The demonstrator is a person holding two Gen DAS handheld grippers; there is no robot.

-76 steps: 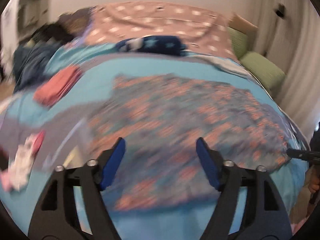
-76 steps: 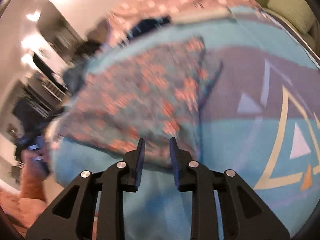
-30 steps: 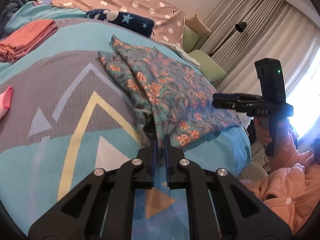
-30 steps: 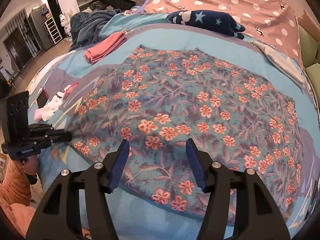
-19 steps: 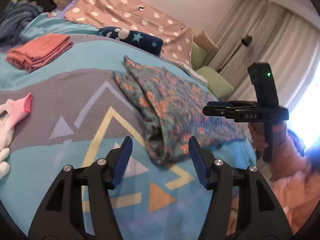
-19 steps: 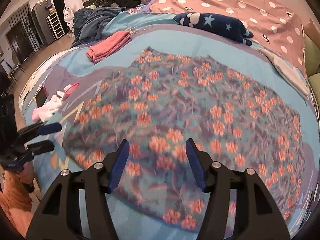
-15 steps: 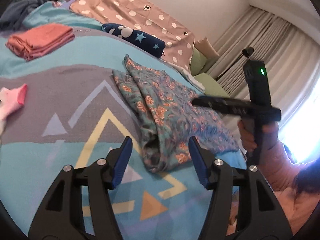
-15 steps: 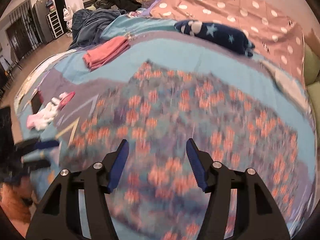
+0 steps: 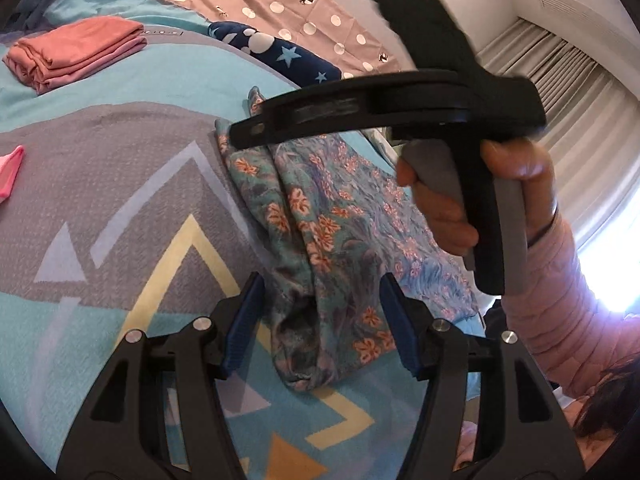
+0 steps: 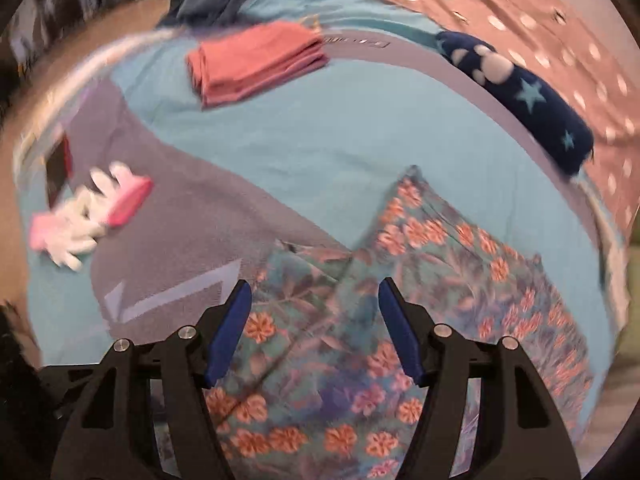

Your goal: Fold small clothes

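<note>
**Q:** Where does the garment lie, and what state are the two grippers in?

**A:** The floral garment point(image 9: 320, 232) lies on the bedspread point(image 9: 120, 200), folded lengthwise, with its bunched near end between the fingers of the left gripper point(image 9: 320, 328). That gripper stands wide open and holds nothing. The right gripper point(image 10: 314, 330), seen from its own camera, is likewise wide open and empty, poised over the same floral garment point(image 10: 420, 280). In the left view it crosses above the cloth, held in the right hand point(image 9: 480, 200).

**Q:** How is the cloth likely to handle, and where should it be taken?

**A:** It appears thin, light and limp. It creases and bunches freely, so it would probably sag and slide when lifted. A pinch at a corner or along the hem of the near end seems best, taking all layers together.

**Q:** Is any writing legible?

**A:** A strip of small lettering on the bedspread, near the folded pink stack point(image 10: 256, 64), is too blurred to read. No label shows on the garment. Other items: navy star-print cloth point(image 9: 280, 52), white and pink small clothes point(image 10: 88, 216).
</note>
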